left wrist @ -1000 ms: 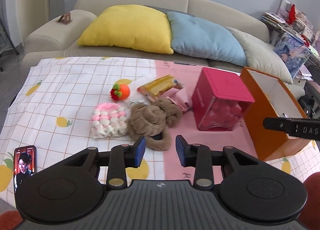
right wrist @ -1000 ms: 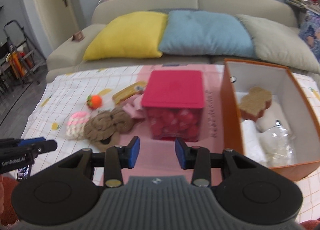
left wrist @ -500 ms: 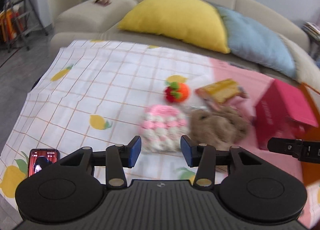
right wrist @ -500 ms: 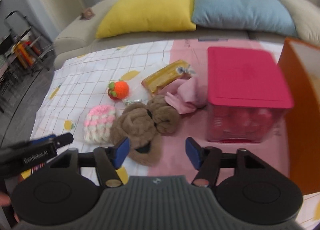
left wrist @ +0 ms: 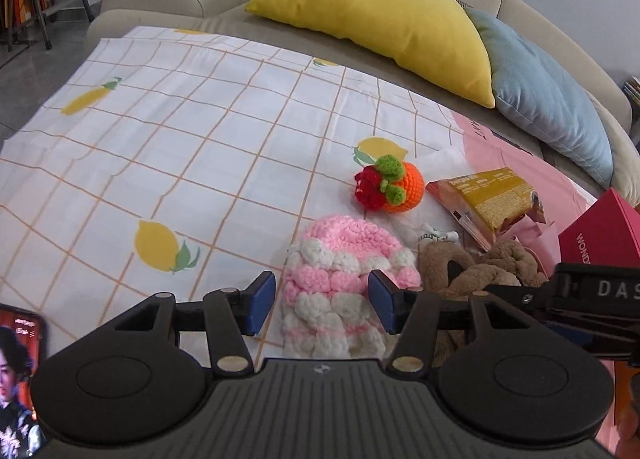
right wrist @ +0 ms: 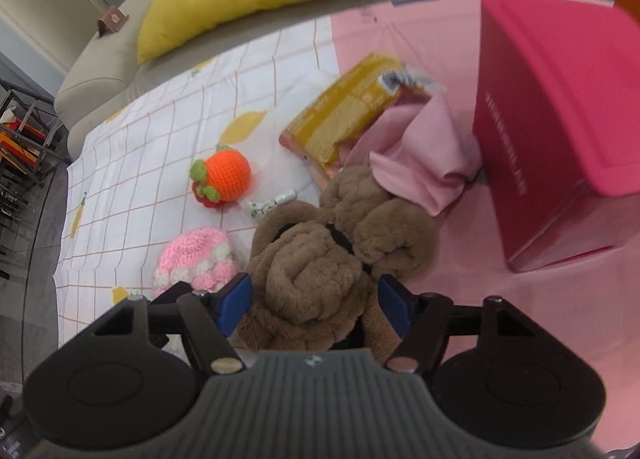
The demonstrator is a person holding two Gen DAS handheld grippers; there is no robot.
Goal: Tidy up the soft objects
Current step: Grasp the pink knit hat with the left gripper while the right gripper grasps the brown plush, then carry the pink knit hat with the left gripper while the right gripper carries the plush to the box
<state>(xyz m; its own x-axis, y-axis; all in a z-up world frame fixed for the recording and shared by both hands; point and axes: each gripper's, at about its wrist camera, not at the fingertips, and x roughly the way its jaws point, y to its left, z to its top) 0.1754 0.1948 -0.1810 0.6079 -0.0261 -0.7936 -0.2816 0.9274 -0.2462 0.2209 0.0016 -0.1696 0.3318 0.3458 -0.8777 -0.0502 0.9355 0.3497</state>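
Jaws of the left gripper [left wrist: 322,307] stand apart, straddling the pink-and-white crochet hat [left wrist: 340,283], which lies on the lemon-print cloth [left wrist: 192,139] just beside the brown plush bundle [right wrist: 332,259]. The right gripper [right wrist: 314,303] is likewise spread, its blue pads flanking that bundle without visibly pressing it. Neither item is lifted yet. Risk, as judged: the two soft items touch, so a closing pad on either side could snag the neighbour and drag it along. The right tool's finger crosses the left view close by, so the grippers could collide. The bundle's loose loops may slip or unravel under a shallow pinch. The pink fabric [right wrist: 420,147] lies against the bundle and could be carried off with it.
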